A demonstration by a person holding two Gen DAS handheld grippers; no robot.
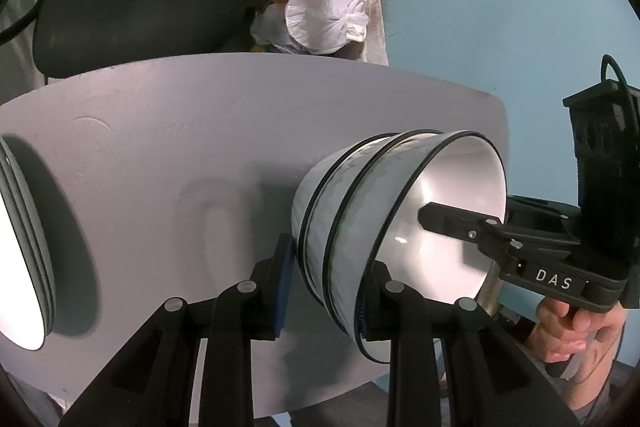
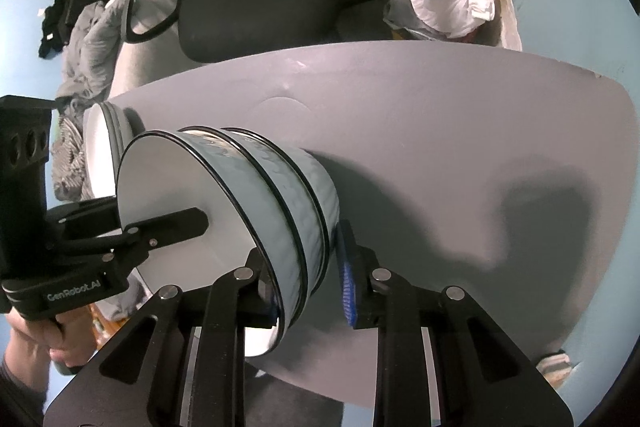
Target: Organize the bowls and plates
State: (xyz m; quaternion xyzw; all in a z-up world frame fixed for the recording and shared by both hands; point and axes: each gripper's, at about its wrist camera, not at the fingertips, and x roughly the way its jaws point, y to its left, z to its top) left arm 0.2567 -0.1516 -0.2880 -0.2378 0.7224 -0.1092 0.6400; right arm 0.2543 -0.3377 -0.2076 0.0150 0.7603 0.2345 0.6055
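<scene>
Now 3 nested bowls [image 1: 352, 227] are sitting at the picture's center over the grey table [image 1: 160, 131]. Both the left tool [image 1: 322, 287] and the right tool [image 2: 310, 275] are pinching the stack's walls, nearly closed; plates [image 1: 24, 247] are lying at left.

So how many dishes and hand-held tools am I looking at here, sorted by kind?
Bowls, nested, pale blue outside: 3
Plate stack, layers too blurred to count: 1
Hand-held tools, left tool and right tool, both gripping the bowls: 2
Total: 6
</scene>
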